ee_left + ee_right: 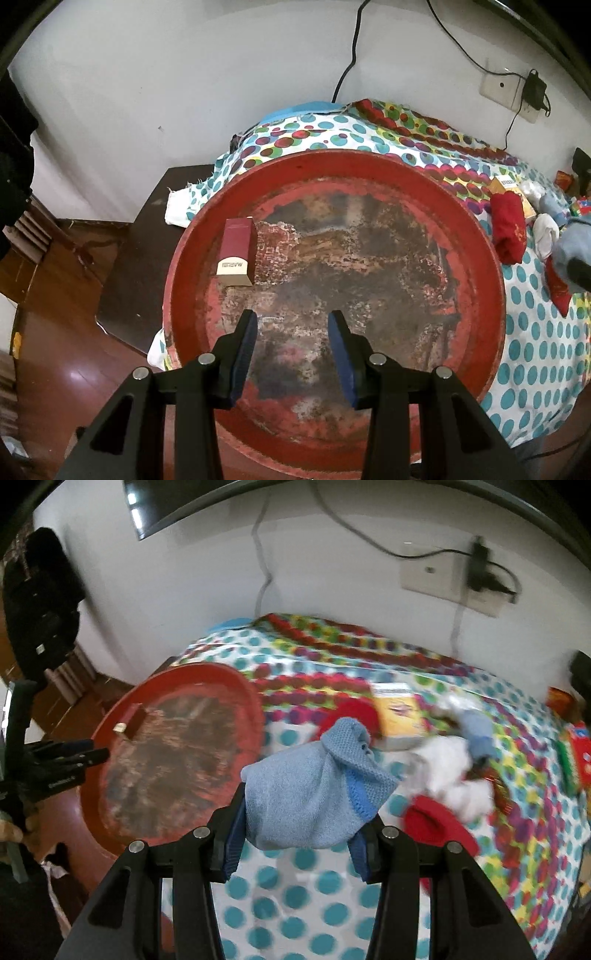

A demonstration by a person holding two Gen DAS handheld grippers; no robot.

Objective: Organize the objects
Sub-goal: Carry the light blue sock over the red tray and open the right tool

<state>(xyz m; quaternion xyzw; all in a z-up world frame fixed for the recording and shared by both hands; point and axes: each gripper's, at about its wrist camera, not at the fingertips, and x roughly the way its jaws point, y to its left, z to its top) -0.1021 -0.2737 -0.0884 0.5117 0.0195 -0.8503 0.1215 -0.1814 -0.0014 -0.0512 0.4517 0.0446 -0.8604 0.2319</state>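
Observation:
A worn round red tray (pixel 476 236) lies on a polka-dot cloth (pixel 535 339). A maroon box (pixel 238 251) lies at the tray's left side. My left gripper (pixel 291 325) is open and empty above the tray's near half. My right gripper (pixel 299 812) is shut on a rolled light blue sock (pixel 314 797) and holds it above the cloth, right of the tray (pixel 236 686). The blue sock also shows at the right edge of the left wrist view (pixel 570 247). The left gripper shows at the left of the right wrist view (pixel 70 760).
On the cloth right of the tray lie red socks (pixel 509 229), a white sock (pixel 458 775), another blue sock (pixel 480 731), a yellow box (pixel 400 712) and small packets (pixel 580 753). A wall socket with a charger (pixel 480 565) is behind. A dark table edge (pixel 147 229) drops to the wooden floor.

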